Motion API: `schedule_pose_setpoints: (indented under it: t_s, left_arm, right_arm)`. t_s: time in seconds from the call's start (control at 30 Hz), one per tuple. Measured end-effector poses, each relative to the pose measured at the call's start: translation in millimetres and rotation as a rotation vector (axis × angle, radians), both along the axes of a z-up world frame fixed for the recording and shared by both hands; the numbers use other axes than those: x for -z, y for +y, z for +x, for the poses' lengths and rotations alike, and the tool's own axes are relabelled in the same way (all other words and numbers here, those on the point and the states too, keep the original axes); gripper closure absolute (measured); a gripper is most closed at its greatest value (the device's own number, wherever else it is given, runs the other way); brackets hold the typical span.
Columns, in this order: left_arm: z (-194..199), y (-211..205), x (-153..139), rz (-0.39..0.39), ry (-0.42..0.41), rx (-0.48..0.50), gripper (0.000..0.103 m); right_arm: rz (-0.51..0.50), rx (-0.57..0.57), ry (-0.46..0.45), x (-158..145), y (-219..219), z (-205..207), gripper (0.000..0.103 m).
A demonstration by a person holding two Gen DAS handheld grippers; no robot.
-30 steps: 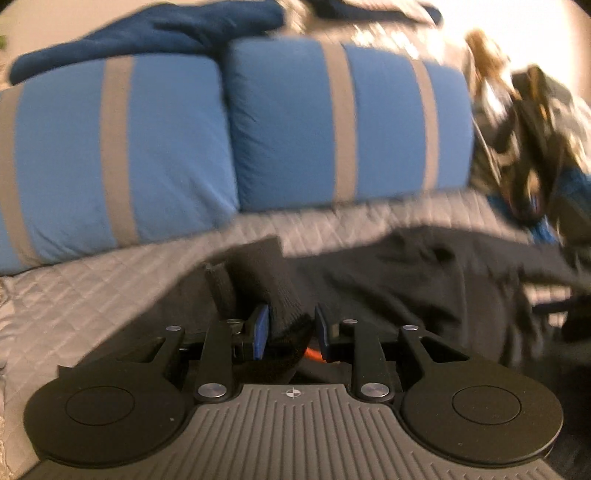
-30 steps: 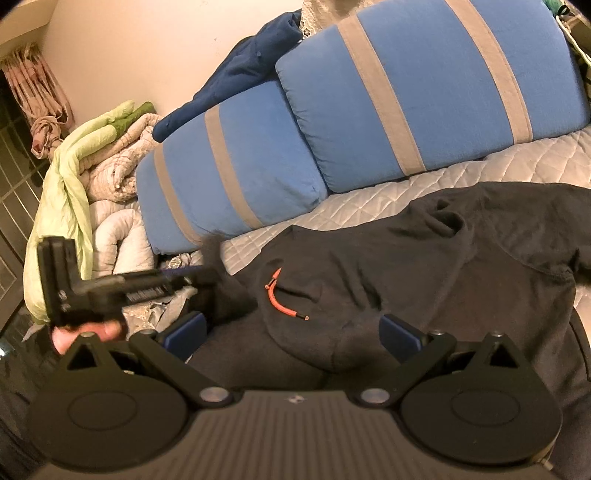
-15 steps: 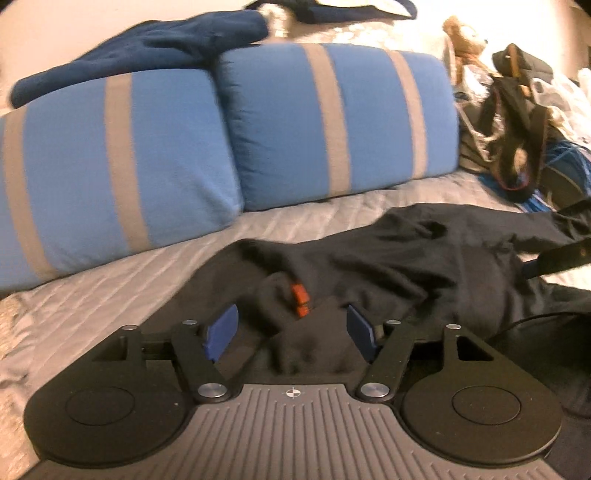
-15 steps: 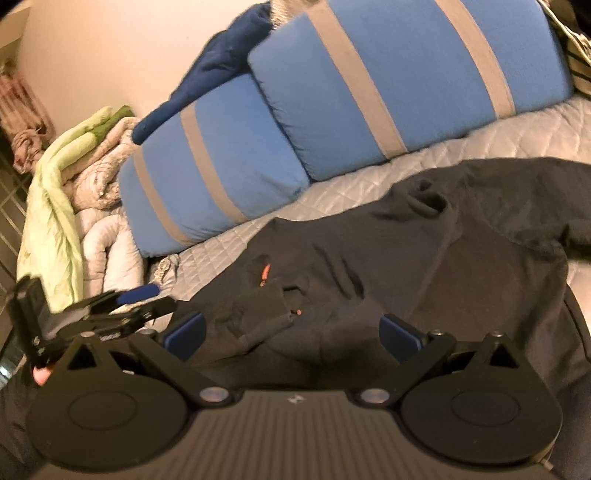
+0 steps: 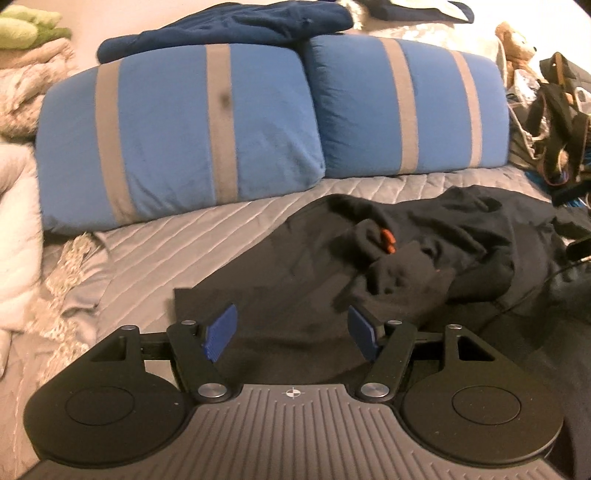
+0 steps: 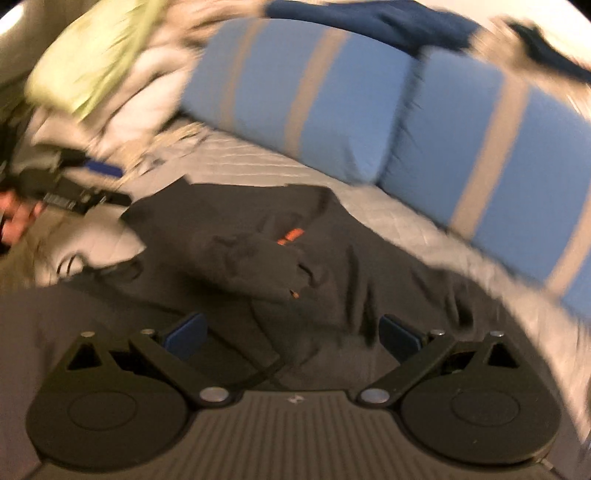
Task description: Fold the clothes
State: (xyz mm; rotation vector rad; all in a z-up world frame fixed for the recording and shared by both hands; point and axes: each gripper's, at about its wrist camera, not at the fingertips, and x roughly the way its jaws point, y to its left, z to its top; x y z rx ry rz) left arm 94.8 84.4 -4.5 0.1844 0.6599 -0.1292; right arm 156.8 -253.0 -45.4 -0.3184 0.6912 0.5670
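Observation:
A black hoodie (image 5: 424, 258) with an orange drawstring (image 5: 388, 240) lies rumpled on the grey quilted bed (image 5: 166, 251). One sleeve is folded over its chest. My left gripper (image 5: 291, 332) hovers open just above the hoodie's near left edge, with nothing between its blue pads. In the blurred right wrist view the same hoodie (image 6: 295, 266) lies ahead, its orange drawstring (image 6: 291, 234) showing, and my right gripper (image 6: 291, 336) is open above the dark cloth. The left gripper (image 6: 74, 192) shows at the far left of that view, held by a hand.
Two blue pillows with grey stripes (image 5: 192, 129) (image 5: 406, 107) lean along the back, a navy garment (image 5: 229, 26) on top. White and green bedding (image 5: 18, 74) is piled at left. Bags, straps and a teddy bear (image 5: 517, 44) crowd the right.
My left gripper opened, let go of the black sleeve and pulled back toward the left. The sleeve now lies on the hoodie's chest. My right gripper swung round and its view is blurred.

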Motion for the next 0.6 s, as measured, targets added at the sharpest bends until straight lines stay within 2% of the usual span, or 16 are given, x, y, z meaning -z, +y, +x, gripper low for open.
schedule_pose_setpoints:
  t_s: [0.27,0.43,0.6]
  left_arm:
    - [-6,14,12,-0.007,0.015,-0.031,0.037]
    - [-7,19,17,-0.015,0.021,-0.041,0.037]
    - [-11,22,19,-0.038,0.012,-0.015,0.037]
  right_arm:
    - [-0.294,-0.27,-0.177,4,42,-1,0.01]
    - [-0.391,-0.342,-0.214,22,62,9,0.025]
    - [-0.476,-0.422,-0.238,46,82,17,0.034]
